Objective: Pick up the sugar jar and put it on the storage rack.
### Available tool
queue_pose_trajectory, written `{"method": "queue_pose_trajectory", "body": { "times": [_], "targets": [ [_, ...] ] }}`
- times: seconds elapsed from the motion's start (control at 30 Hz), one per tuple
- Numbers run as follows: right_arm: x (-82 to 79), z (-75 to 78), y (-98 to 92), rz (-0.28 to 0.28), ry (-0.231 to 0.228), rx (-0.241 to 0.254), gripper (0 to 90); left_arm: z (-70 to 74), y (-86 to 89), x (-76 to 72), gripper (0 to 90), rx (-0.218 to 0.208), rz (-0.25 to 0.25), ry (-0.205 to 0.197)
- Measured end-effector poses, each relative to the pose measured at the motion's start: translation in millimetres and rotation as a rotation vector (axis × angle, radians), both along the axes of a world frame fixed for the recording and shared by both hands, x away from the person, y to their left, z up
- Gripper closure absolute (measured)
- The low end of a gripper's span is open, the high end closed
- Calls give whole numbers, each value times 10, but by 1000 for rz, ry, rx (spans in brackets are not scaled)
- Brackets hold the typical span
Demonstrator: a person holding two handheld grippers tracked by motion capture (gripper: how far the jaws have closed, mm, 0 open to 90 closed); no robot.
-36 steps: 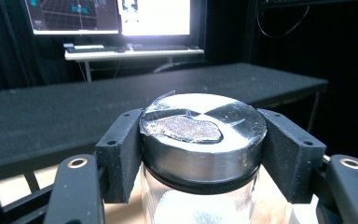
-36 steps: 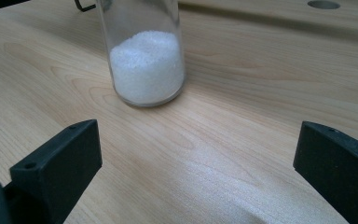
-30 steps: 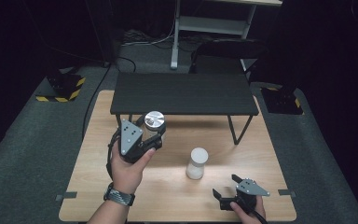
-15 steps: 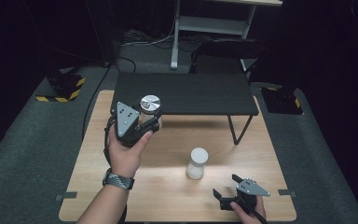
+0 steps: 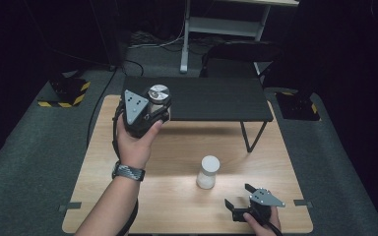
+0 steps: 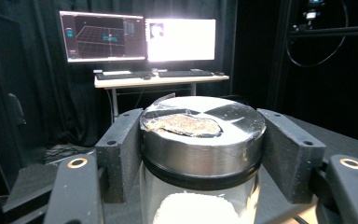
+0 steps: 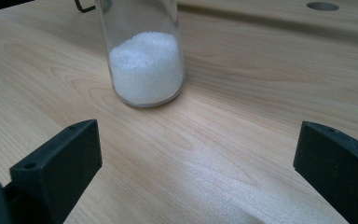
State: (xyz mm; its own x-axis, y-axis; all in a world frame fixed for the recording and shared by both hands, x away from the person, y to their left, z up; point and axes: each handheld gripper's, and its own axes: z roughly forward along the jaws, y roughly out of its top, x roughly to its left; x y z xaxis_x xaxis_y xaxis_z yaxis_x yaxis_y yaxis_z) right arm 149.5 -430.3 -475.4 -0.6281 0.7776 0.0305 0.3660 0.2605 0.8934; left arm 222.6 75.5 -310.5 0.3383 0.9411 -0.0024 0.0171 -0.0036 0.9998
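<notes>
Left tool (image 5: 150, 114) is clamped on the metal-lidded jar (image 5: 158, 94) and has carried it up and away from the white-capped jar (image 5: 207, 172), now at the black shelf's (image 5: 211, 98) front edge, likely bound there. Right tool (image 5: 238, 199) rests wide open, empty, beside the white-capped jar.

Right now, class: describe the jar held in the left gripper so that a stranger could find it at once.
Start at the wooden table, then its far left, by the black shelf. The left gripper clamps a clear jar there. Unlike the white-capped jar standing mid-table, it has a shiny metal lid.
</notes>
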Motion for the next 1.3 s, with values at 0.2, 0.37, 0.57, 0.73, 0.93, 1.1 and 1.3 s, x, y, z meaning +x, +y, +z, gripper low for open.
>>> {"method": "queue_pose_trajectory", "body": {
  "times": [0.2, 0.37, 0.57, 0.73, 0.93, 1.1, 1.3],
  "targets": [
    [-2, -3, -3, 2, -3, 0, 5, -12, -92, 223, 345, 6, 25, 19],
    [-7, -8, -12, 0, -4, 7, 5, -43, -131, 378, 345, 0, 51, 38],
    [9, -14, -40, -4, 5, 24, 5, -81, -142, 524, 345, -9, 51, 35],
    [10, -16, -39, 1, 0, 20, 5, -119, -180, 595, 345, -5, 57, 47],
    [2, -19, -37, 0, -4, 20, 5, -119, -187, 620, 344, -2, 55, 46],
    [-3, -21, -35, -2, -6, 20, 5, -155, -175, 616, 343, -10, 52, 36],
    [-8, -19, -26, -5, -7, 17, 5, -145, -176, 614, 342, -23, 54, 46]
  ]
}}
